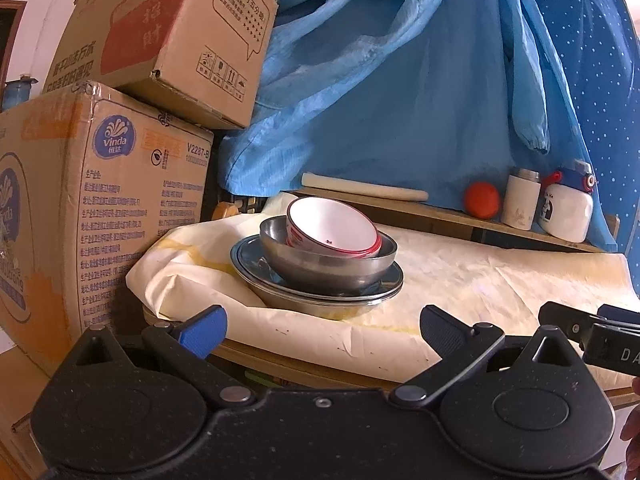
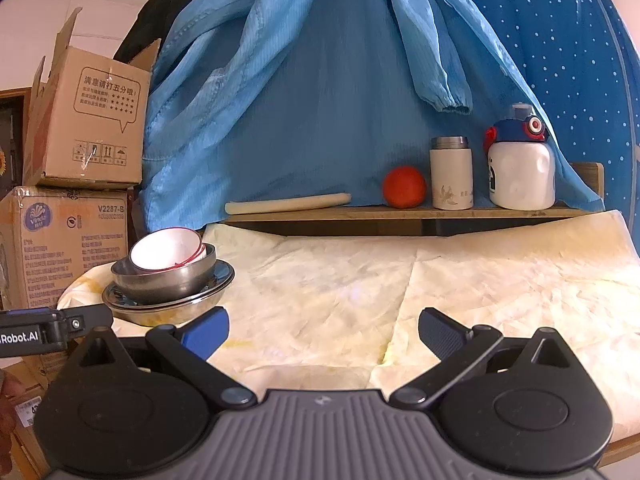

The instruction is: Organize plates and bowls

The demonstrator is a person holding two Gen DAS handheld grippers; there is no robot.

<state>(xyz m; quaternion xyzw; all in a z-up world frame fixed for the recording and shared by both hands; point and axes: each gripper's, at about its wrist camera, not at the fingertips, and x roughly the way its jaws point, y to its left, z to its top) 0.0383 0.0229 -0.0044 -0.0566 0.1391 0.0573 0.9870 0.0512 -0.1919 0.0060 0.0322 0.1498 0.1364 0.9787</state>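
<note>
While both grippers were held open and empty, the dish stack [image 1: 318, 258] on the table's [image 2: 440, 292] left was faced squarely by the left gripper [image 1: 320, 330], the right gripper [image 2: 322, 332] being farther off.

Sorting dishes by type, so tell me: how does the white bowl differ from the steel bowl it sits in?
The white bowl is white inside with a red rim; the steel bowl is bare grey metal. The white bowl is smaller and leans tilted; the steel bowl is wider and sits level on the steel plates. Both are round, and no food shows in either.
</note>
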